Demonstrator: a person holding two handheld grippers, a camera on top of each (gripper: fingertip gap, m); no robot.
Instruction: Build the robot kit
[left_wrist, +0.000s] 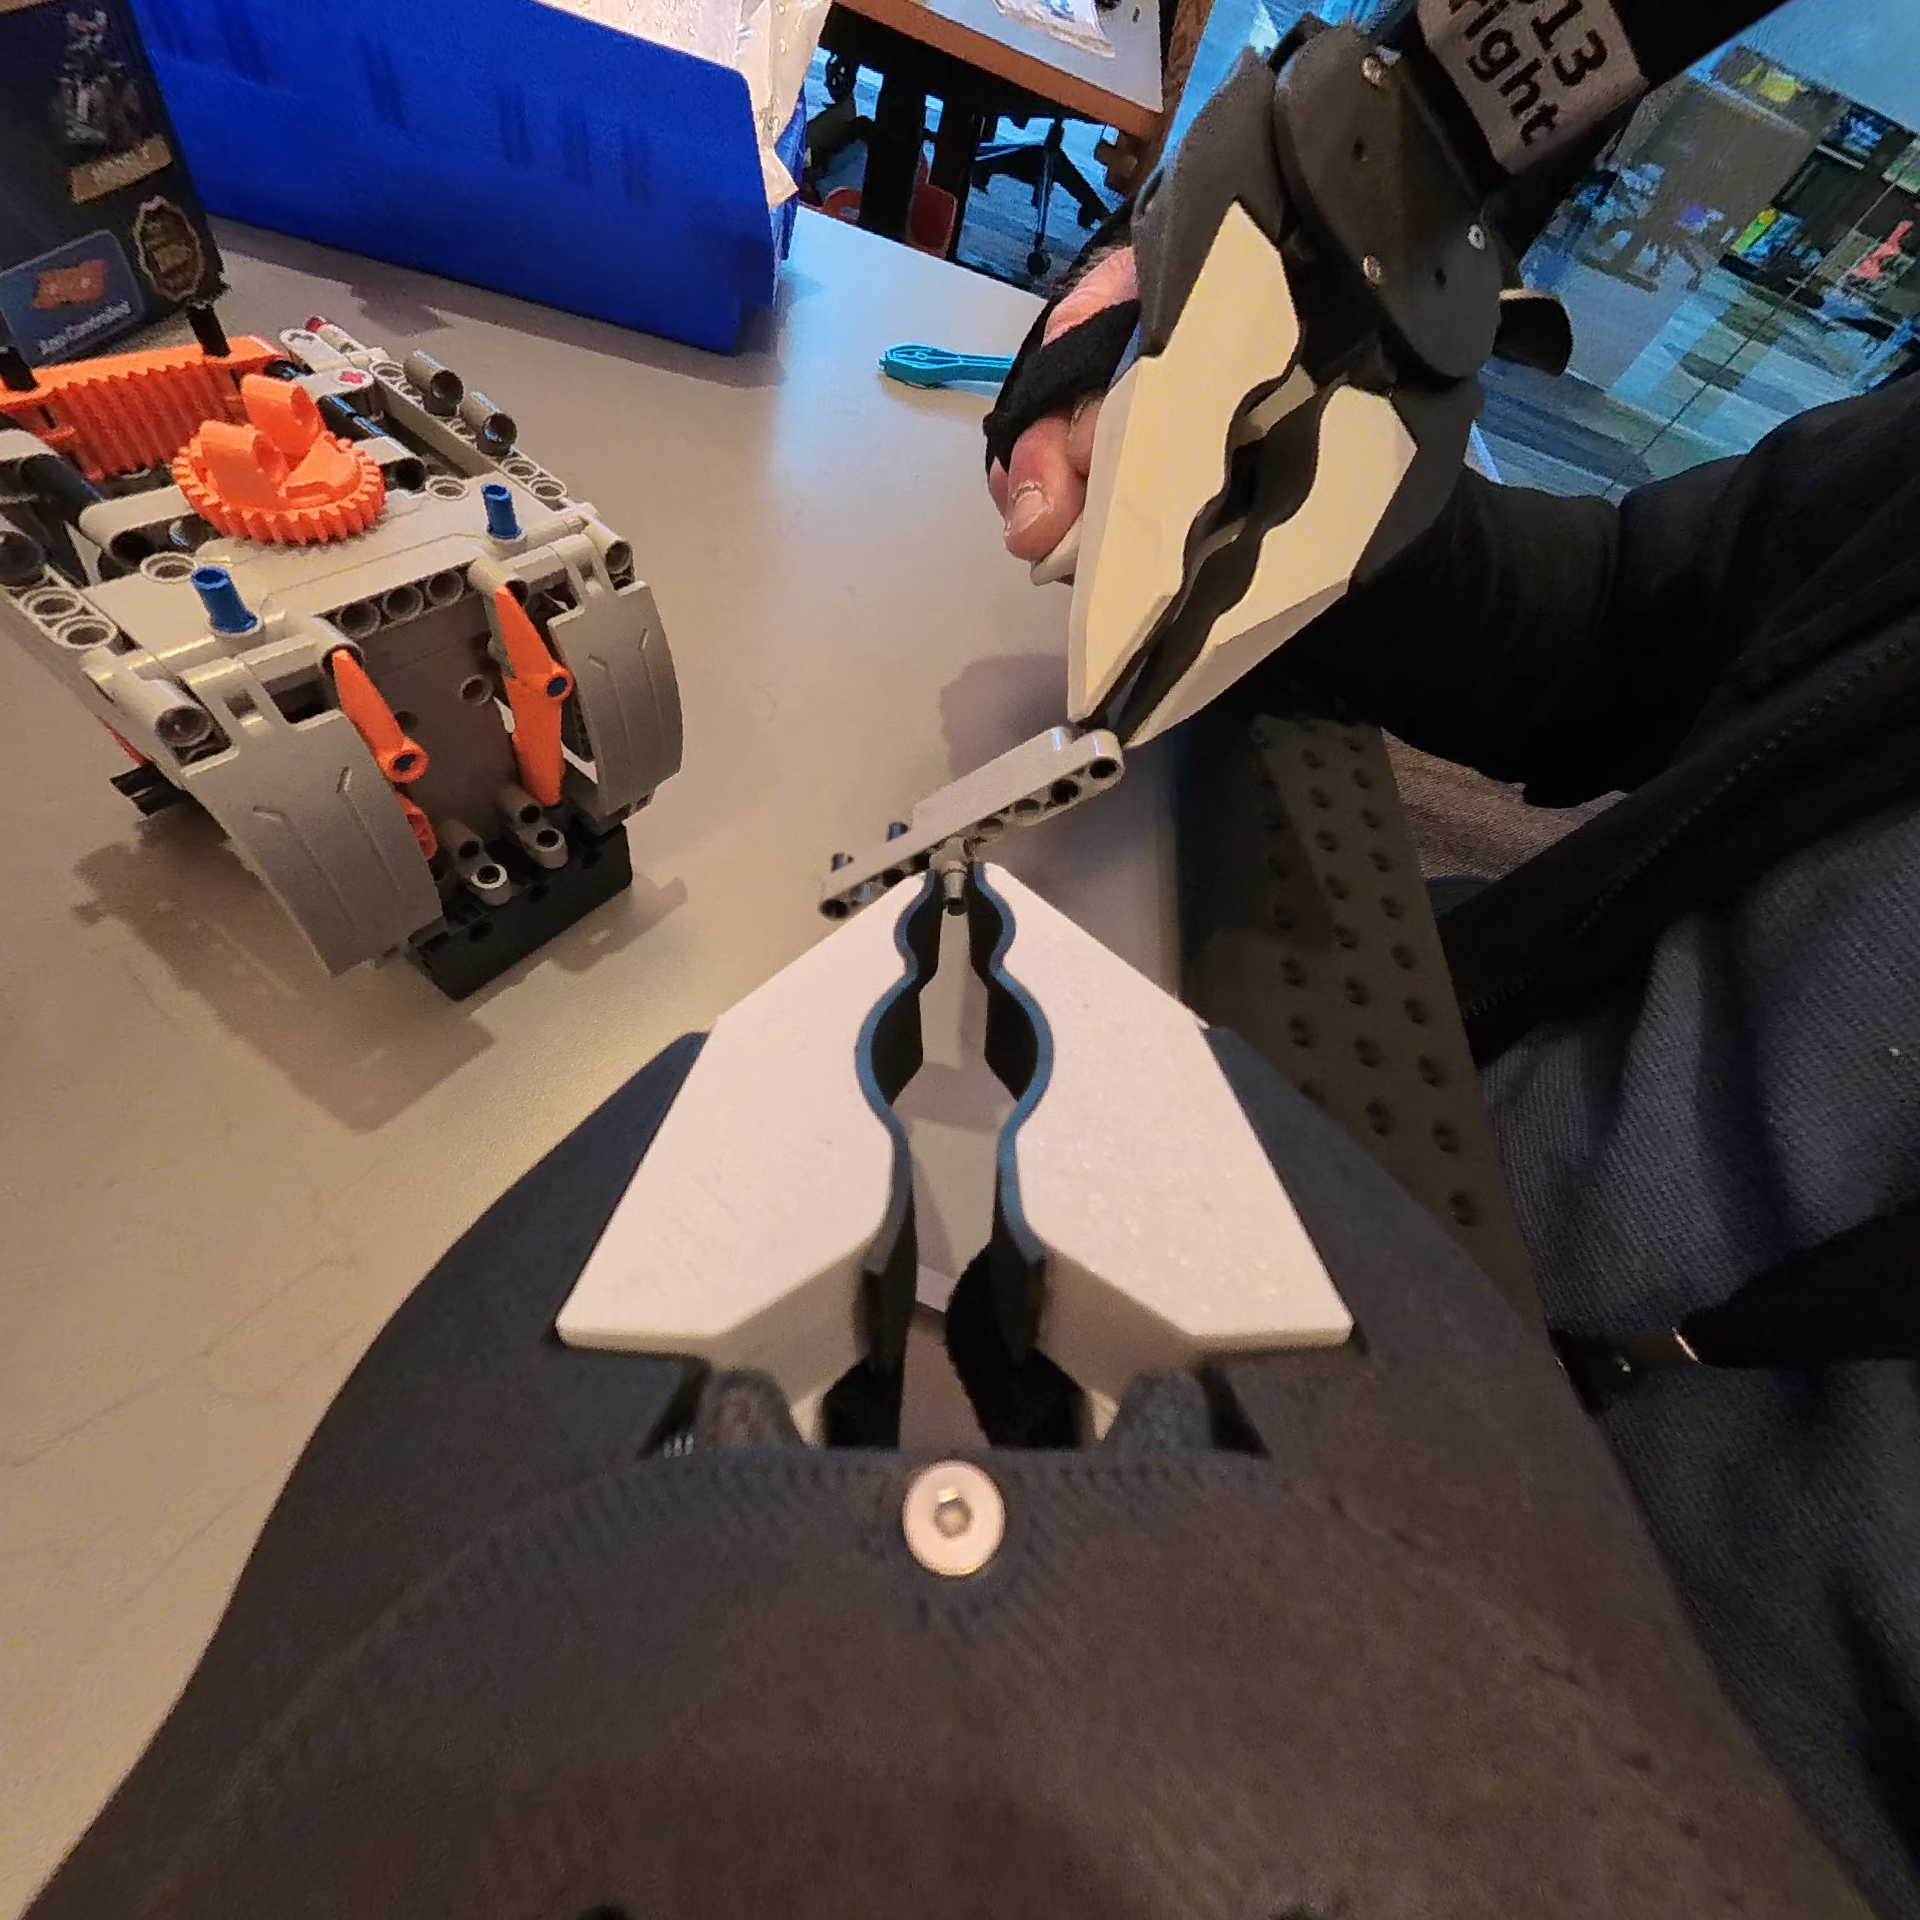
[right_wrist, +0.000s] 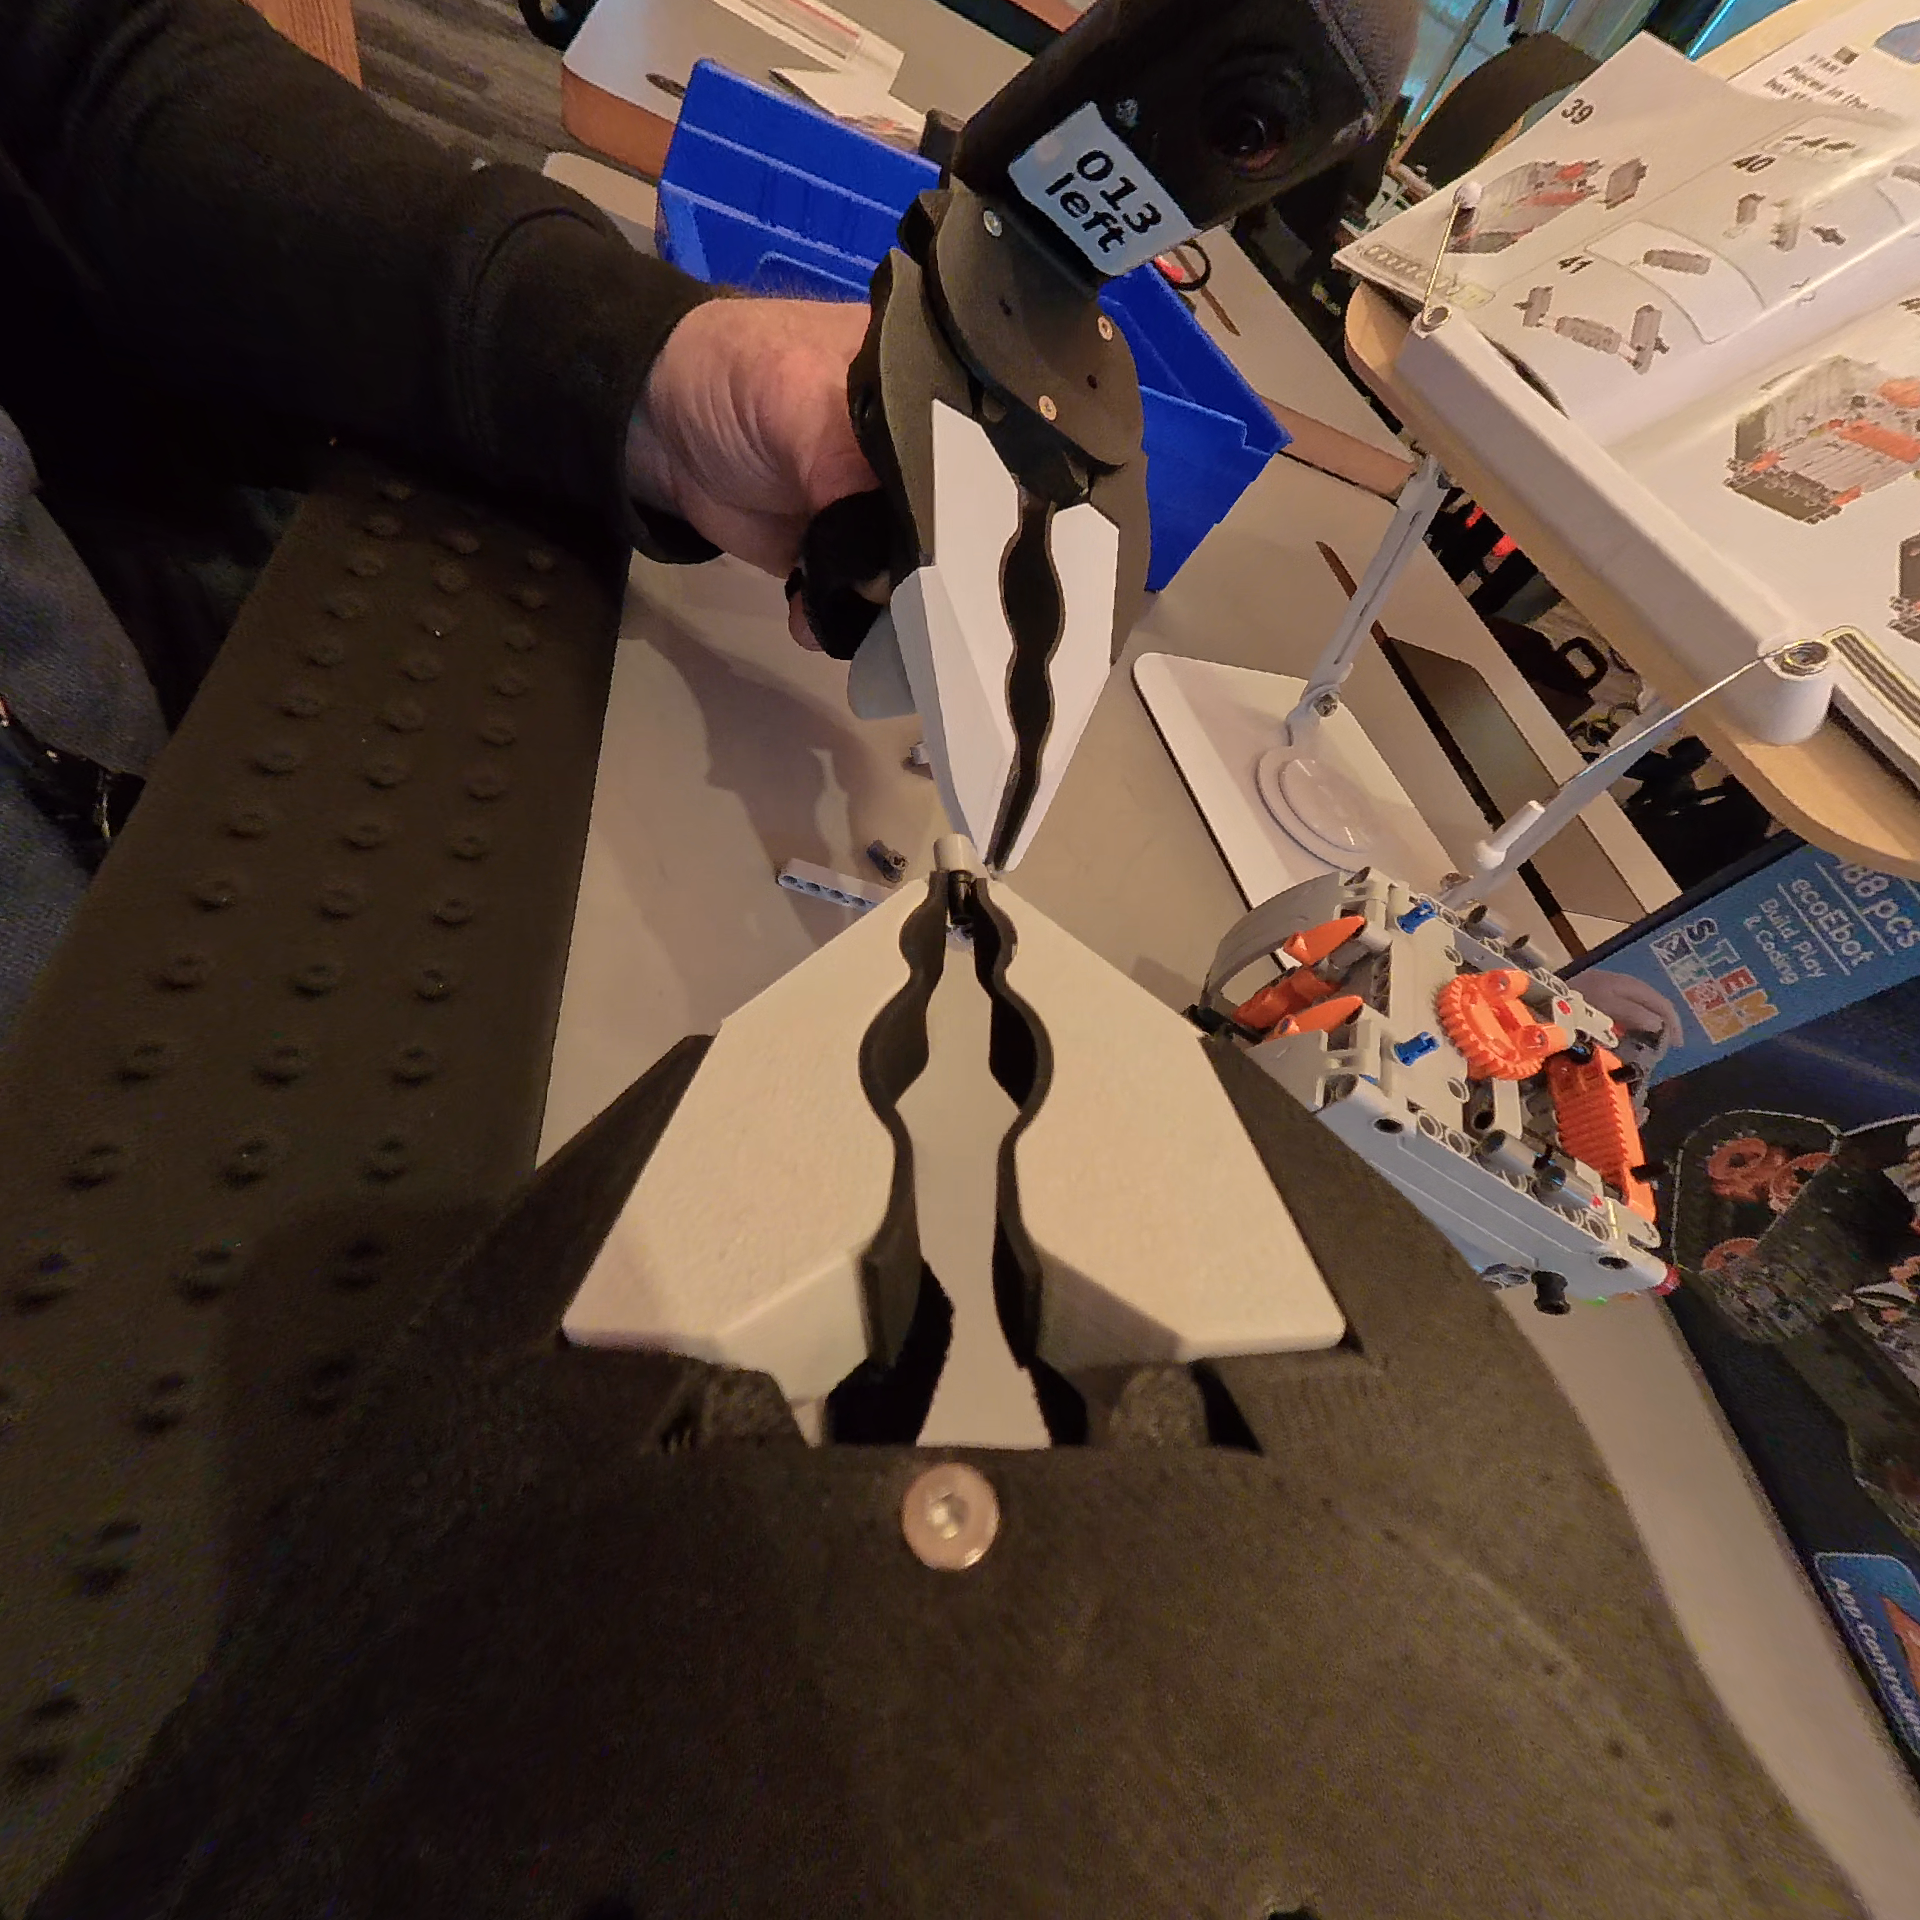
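Note:
My left gripper (left_wrist: 951, 902) is shut on a small grey pin (left_wrist: 951, 878) that meets the middle of a grey holed beam (left_wrist: 997, 810). The beam carries two dark blue pins (left_wrist: 894, 831) near its far end. My right gripper (left_wrist: 1101, 727) comes down from the upper right and is shut on the beam's other end, holding it above the table. In the right wrist view my right gripper (right_wrist: 961, 909) meets the left gripper (right_wrist: 997, 857) tip to tip, with the grey pin (right_wrist: 951, 852) between them. The beam is mostly hidden there.
A grey and orange brick vehicle (left_wrist: 343, 623) stands on the table to the left, and also shows in the right wrist view (right_wrist: 1455, 1070). There are a blue bin (left_wrist: 468, 135), a teal tool (left_wrist: 935, 364), a loose beam (right_wrist: 831, 878), a booklet on a stand (right_wrist: 1662, 260) and a kit box (right_wrist: 1766, 987). Less than 4 cm separates the two grippers' tips.

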